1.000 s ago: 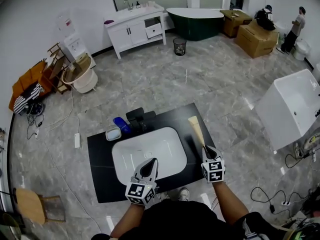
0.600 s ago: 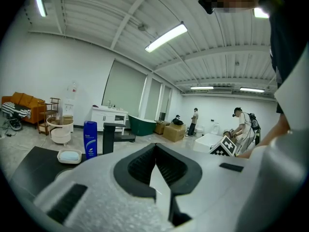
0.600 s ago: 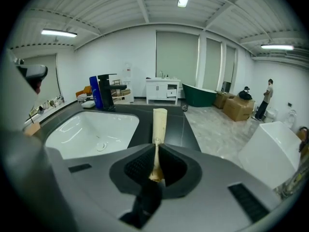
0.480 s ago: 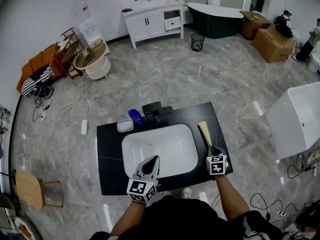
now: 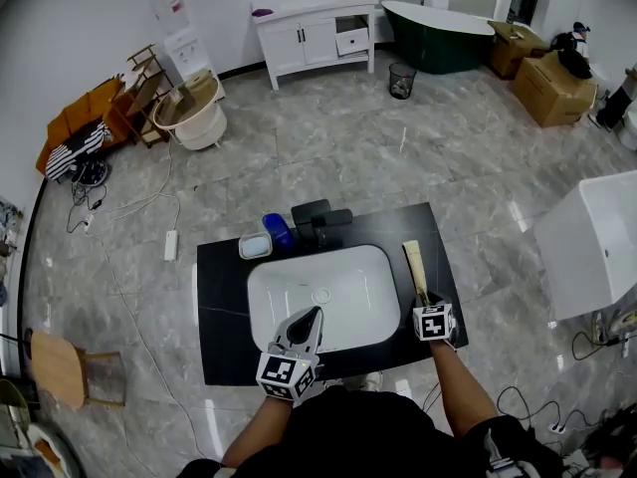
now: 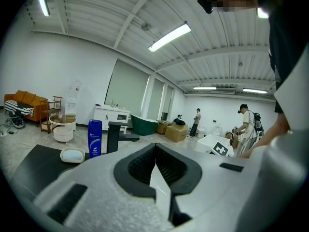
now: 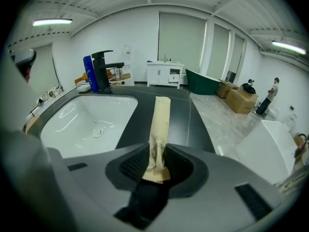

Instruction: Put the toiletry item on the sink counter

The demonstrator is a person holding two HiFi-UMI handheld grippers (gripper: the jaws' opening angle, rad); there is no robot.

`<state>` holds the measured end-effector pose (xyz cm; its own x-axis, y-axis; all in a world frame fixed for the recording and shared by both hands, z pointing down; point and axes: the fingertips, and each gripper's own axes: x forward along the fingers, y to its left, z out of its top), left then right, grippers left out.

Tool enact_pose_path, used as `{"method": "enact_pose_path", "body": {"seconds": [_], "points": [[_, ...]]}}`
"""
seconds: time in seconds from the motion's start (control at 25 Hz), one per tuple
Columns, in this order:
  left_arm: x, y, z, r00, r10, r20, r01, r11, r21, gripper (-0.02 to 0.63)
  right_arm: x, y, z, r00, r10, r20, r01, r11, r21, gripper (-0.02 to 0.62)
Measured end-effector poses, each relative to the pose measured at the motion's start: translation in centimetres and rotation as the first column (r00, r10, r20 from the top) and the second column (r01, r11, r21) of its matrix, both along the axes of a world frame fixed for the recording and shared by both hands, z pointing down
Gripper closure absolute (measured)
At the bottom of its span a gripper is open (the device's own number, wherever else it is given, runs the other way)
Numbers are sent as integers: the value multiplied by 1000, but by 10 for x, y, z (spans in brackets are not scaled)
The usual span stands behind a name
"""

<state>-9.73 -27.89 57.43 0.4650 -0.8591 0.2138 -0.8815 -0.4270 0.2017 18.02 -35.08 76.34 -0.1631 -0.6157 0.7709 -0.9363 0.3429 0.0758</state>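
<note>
Task item: one beige toiletry tube, lying flat on the black sink counter, on the strip between the white basin and the counter's right edge.
Long axis: runs front to back along that edge, crimped end toward the front edge and the other end toward the back right corner.
Right gripper: at the tube's front end and pointing along it. Its jaws have just been opening, and the crimped end sits between them. By my judgement it is loose rather than clamped.
Left gripper: over the basin's front rim, jaws together, nothing between them.
Nearer hand: the right. The left is well apart from the tube, across the basin.
Deciding relation: the tube lies straight ahead of the right jaws, in line with them, so a straight pull back toward the front edge should clear it without dragging it. This is a judgement.
Count, task items: one tube.
Count, other items: one black faucet, one blue bottle and one soap dish, all along the back edge left of centre.
Count, grippers: two.
</note>
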Motion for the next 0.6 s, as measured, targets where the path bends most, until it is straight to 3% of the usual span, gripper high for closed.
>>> {"method": "enact_pose_path", "body": {"seconds": [0.36, 0.44, 0.6], "points": [[0, 0, 2, 1000, 8, -8, -8, 1000, -4, 594, 3, 0, 13, 999, 26, 34, -25, 999, -42, 466], [0, 1, 1, 1000, 11, -8, -11, 1000, -1, 594, 3, 0, 7, 999, 25, 43, -24, 999, -32, 411], [-3, 5, -2, 1000, 10, -3, -10, 1000, 5, 594, -5, -2, -21, 997, 25, 78, -28, 999, 40, 407]]}}
